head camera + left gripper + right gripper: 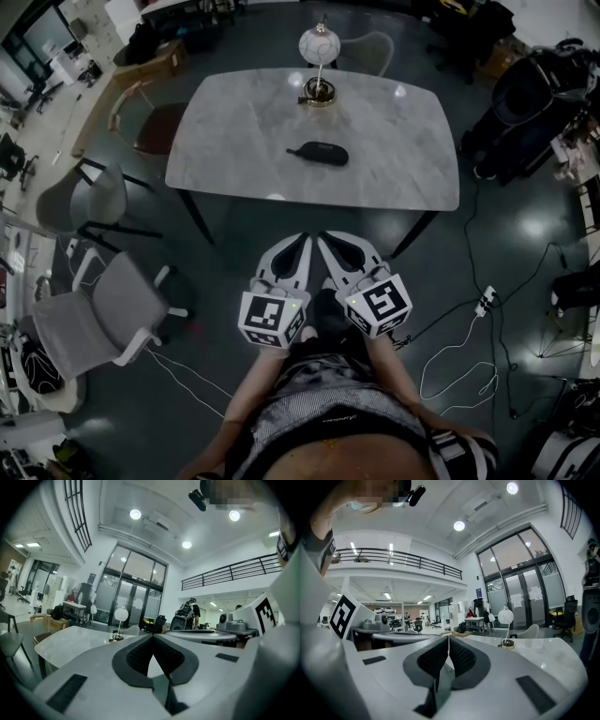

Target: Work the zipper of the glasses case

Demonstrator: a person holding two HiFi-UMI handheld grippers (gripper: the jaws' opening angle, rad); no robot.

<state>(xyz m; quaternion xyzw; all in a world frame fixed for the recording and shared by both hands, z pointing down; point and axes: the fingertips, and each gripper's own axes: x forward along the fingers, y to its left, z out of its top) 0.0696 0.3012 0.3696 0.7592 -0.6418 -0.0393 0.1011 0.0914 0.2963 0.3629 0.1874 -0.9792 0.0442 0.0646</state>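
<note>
One glasses case [319, 153], one probable lamp [318, 47] on table [234, 122]; left gripper [304, 238], right gripper [324, 236] clenched, empty.

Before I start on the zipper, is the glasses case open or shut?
Shut, it seems: the glasses case lies flat on the table as one closed dark oval. The zipper itself is too small to see.

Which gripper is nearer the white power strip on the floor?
Right. The right gripper is left of the power strip in the head view; the left gripper lies farther left, beyond it.
</note>
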